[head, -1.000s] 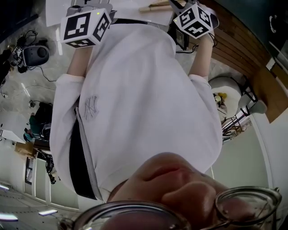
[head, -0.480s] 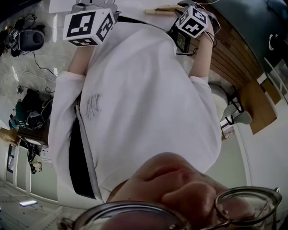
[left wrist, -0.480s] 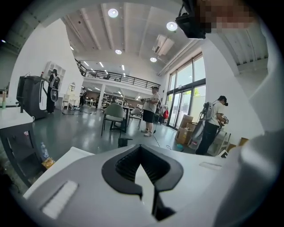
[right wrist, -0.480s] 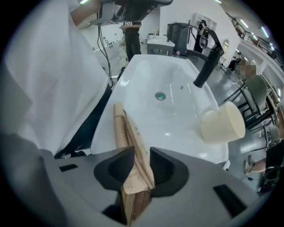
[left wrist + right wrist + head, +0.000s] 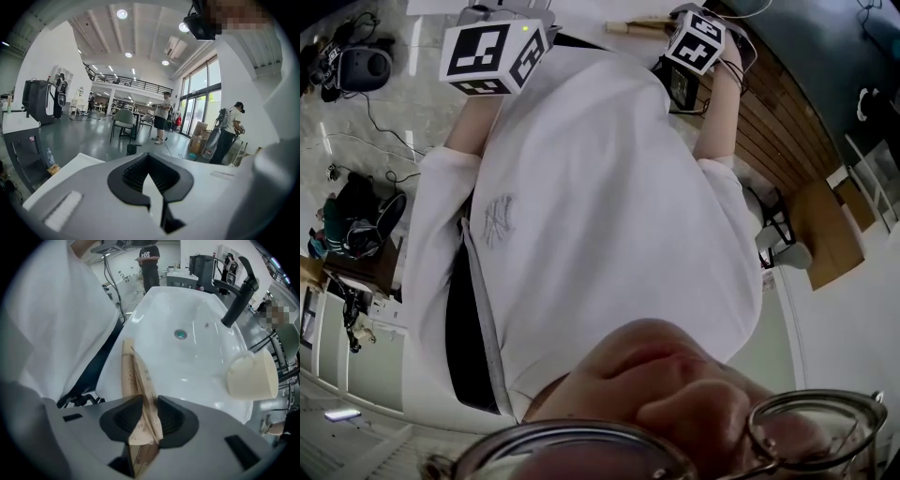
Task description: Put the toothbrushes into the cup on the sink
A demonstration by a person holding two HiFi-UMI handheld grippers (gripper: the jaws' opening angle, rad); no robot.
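Right gripper (image 5: 146,404) is aimed down, jaws just opened, spread around paper-wrapped toothbrush (image 5: 133,376) at sink (image 5: 187,310) edge: judged pre-grasp straddle. Cup (image 5: 251,377) is parked on sink rim, well apart. Left gripper (image 5: 149,161) is closed, empty.

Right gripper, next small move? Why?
Probably close the right gripper on the paper-wrapped toothbrush: its jaws have just been opening and it stands between them, seemingly not clamped. The cup sits off to the side at the sink rim, so grip before carrying.
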